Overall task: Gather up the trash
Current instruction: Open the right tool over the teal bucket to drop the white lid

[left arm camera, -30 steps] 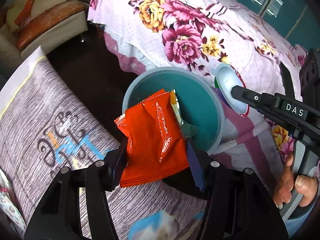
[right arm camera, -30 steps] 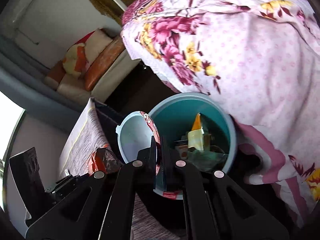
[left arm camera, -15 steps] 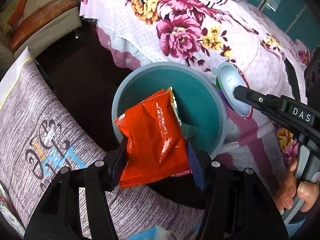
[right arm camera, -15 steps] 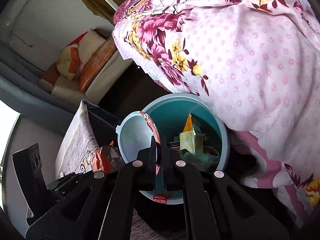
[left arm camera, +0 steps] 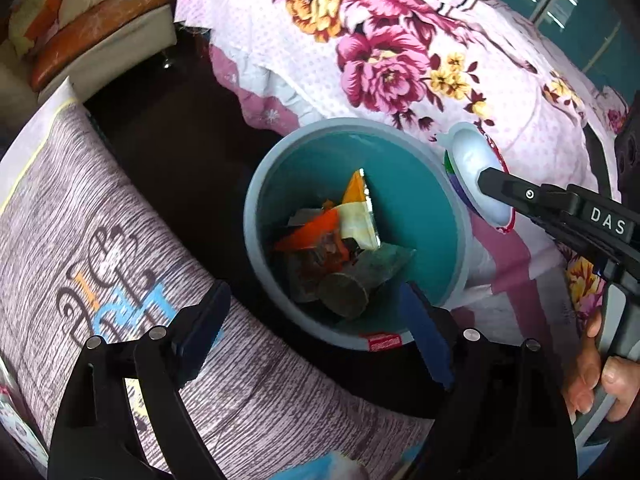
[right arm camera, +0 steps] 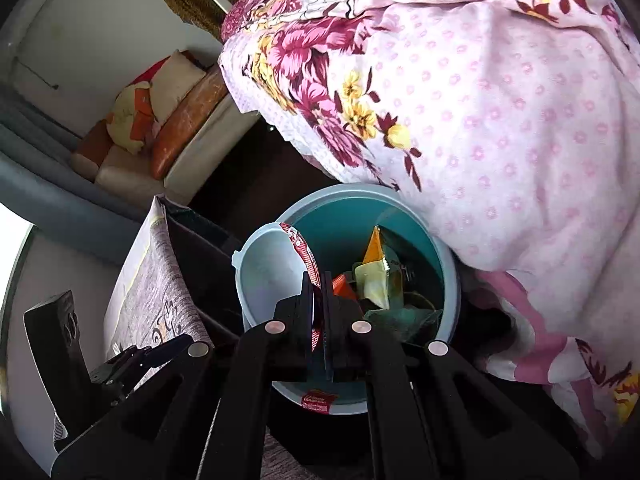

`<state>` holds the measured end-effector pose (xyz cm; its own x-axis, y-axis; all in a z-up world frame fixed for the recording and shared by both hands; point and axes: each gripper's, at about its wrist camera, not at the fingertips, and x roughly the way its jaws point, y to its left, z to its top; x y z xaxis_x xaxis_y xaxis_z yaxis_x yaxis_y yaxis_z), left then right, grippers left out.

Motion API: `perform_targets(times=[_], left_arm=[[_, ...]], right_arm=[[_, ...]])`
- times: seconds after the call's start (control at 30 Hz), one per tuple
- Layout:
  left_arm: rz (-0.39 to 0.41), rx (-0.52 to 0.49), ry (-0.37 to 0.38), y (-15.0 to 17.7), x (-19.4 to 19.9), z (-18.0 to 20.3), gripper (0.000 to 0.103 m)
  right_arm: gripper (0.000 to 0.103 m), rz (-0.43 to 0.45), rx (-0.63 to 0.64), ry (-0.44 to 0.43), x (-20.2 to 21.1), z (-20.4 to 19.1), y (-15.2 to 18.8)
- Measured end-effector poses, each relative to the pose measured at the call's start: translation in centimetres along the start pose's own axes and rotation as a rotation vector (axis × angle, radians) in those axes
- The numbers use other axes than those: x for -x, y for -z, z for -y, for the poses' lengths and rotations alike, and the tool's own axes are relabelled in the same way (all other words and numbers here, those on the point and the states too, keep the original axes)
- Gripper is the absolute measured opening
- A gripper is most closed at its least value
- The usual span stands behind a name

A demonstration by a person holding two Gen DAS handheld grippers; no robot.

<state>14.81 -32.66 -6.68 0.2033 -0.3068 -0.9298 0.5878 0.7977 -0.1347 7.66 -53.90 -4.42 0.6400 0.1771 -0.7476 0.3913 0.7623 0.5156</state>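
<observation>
Left claw [left arm camera: 316, 312], opening, has dropped its orange wrapper [left arm camera: 310, 234] into the teal bin [left arm camera: 416, 200] at frame centre. Right claw [right arm camera: 318, 300] stays pinching the bin lid [right arm camera: 268, 276]; floral bedspread [left arm camera: 400, 52] overhangs upper right.

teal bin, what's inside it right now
Inside the teal bin lie an orange wrapper, a yellow-and-white foil packet, a greenish wrapper and a round grey piece. Whatever is under that pile, and the bin's floor, is covered.
</observation>
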Motion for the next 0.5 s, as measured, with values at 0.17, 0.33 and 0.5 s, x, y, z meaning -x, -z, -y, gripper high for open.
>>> perform_targets(times=[0.17,0.33,0.5], left_arm=[[0.000,0.053,0.016,1.3,0.7,-1.8,0.090],[0.006,0.103,0.035,2.3,1.4,-3.4,0.090],[0.014,0.133,0.047,3.2,2.1,-4.3,0.090]], right_arm=[[0.008,-0.024,0.027,0.005,-0.8,-1.2,0.1],[0.050,-0.027,0.045,0.009,-1.1,-2.5,0.7],[0.062,-0.033,0.042,0.018,-1.0,-3.4,1.1]])
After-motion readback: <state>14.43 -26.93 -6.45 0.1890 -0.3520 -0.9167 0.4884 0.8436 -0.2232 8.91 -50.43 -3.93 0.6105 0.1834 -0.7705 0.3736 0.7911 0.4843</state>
